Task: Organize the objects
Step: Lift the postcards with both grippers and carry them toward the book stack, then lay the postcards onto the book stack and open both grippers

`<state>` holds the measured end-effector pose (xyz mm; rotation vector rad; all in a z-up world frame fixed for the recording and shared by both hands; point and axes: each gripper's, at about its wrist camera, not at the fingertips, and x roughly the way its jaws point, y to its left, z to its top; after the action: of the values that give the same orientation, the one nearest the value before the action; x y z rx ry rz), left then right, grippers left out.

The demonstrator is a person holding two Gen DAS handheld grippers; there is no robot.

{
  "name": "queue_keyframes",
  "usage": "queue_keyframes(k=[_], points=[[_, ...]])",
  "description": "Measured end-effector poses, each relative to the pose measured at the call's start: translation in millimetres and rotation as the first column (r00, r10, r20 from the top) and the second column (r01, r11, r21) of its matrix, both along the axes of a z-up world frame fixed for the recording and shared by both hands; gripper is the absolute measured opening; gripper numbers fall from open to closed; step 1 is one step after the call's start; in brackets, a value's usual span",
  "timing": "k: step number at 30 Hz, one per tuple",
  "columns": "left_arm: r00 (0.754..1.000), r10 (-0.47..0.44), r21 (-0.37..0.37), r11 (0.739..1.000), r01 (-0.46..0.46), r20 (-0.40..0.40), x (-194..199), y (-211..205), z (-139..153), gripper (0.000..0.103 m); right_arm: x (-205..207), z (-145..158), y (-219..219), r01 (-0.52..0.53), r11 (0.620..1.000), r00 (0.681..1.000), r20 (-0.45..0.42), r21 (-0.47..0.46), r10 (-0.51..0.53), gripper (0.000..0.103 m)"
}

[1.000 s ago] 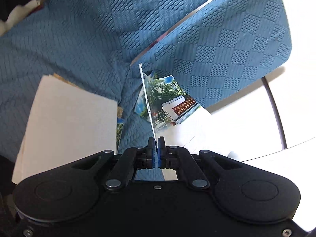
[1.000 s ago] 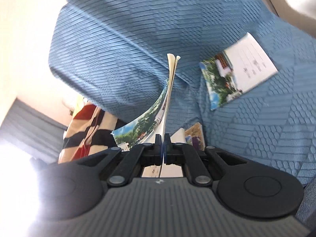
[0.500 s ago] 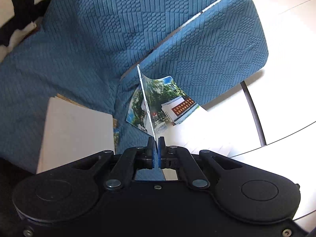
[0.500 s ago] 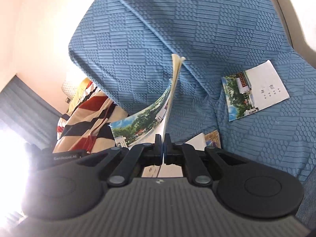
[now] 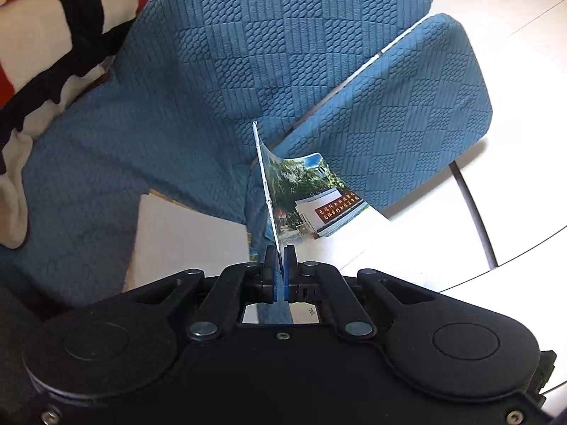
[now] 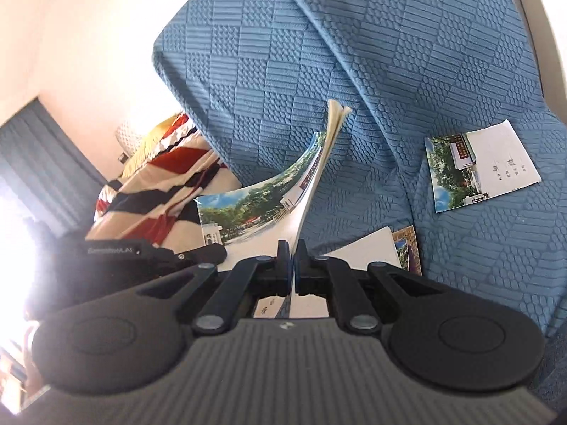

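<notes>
A thin booklet (image 5: 312, 198) with a photo cover of trees and a red sign stands on edge in my left gripper (image 5: 280, 258), which is shut on its near edge. My right gripper (image 6: 292, 251) is shut on a booklet (image 6: 255, 209) with the same cover, its pages fanning at the top. The left gripper's black body (image 6: 141, 251) shows in the right wrist view, reaching the near left corner of that cover. A second photo booklet (image 6: 482, 166) lies flat on the blue sofa cover (image 6: 389, 53). A third, white booklet (image 6: 372, 248) lies just beyond my right fingers.
The white booklet (image 5: 184, 237) lies on the sofa seat (image 5: 88, 184) left of my left gripper. A striped blanket (image 5: 42, 35) is heaped at the sofa's end, also the striped blanket (image 6: 159, 191). White tiled floor (image 5: 514, 194) lies beyond the armrest (image 5: 407, 113).
Both grippers have drawn back and up from the sofa, each still shut on its booklet. The sofa looks smaller, and the striped blanket has come into the left wrist view.
</notes>
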<state>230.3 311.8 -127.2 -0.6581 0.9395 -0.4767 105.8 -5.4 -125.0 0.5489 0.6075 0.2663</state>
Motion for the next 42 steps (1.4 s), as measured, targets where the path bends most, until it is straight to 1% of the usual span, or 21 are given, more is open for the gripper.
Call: queue_keyframes(k=[4,5,9,12,15,20,26,29,31,35,39,40,42], points=[[1.000,0.005,0.029,1.000,-0.005,0.021,-0.1,2.6,-19.8,0.002,1.9,-18.9,7.2,-0.013,1.000,1.000,-0.022,-0.010,0.013,0.007],[1.000,0.009,0.026,1.000,-0.009,0.018,0.9,3.4,-26.3,0.002,3.0,-24.4,8.9,-0.017,1.000,0.999,-0.029,-0.019,0.016,0.007],[1.000,0.021,0.020,1.000,-0.021,0.001,6.3,3.3,-53.3,0.002,8.8,-49.7,10.1,-0.008,1.000,0.998,-0.070,-0.007,0.007,0.008],[0.999,0.033,0.034,0.999,-0.032,-0.016,11.8,1.8,-72.1,0.002,12.2,-66.1,12.0,0.002,1.000,0.996,-0.092,-0.008,-0.002,0.008],[0.999,0.050,0.056,0.997,-0.050,-0.012,13.4,1.7,-85.6,0.003,16.2,-81.8,14.0,0.004,1.000,0.993,-0.115,0.001,-0.004,0.009],[0.997,0.062,0.069,0.996,-0.059,-0.043,20.1,3.4,-103.9,0.003,23.6,-102.2,14.5,0.017,1.000,0.988,-0.155,0.024,-0.013,0.009],[0.996,0.076,0.115,0.991,-0.069,-0.056,19.0,2.3,-114.8,0.003,26.8,-116.2,17.7,0.013,0.999,0.983,-0.185,0.030,-0.008,0.010],[0.993,0.089,0.120,0.990,-0.080,-0.074,18.8,3.4,-120.0,0.003,27.6,-121.8,16.9,0.008,0.999,0.981,-0.196,0.051,0.002,0.011],[0.992,0.096,0.126,0.988,-0.085,-0.078,18.6,2.7,-121.5,0.003,29.2,-124.2,17.0,0.005,0.999,0.979,-0.204,0.051,0.006,0.011],[0.993,0.096,0.167,0.982,-0.084,-0.068,17.3,-2.4,-119.8,0.003,31.4,-129.8,18.5,0.002,0.999,0.974,-0.228,0.052,0.010,0.012],[0.991,0.112,0.158,0.983,-0.099,-0.077,17.0,2.4,-120.4,0.005,29.6,-129.0,18.8,-0.007,0.998,0.975,-0.223,0.060,0.020,0.012],[0.990,0.116,0.153,0.983,-0.103,-0.079,17.0,3.9,-120.7,0.006,29.9,-128.8,18.5,-0.008,0.998,0.973,-0.229,0.064,0.023,0.016],[0.988,0.125,0.145,0.983,-0.111,-0.090,17.0,6.7,-121.0,0.012,31.5,-128.2,18.7,-0.012,0.999,0.967,-0.254,0.052,0.025,0.030]])
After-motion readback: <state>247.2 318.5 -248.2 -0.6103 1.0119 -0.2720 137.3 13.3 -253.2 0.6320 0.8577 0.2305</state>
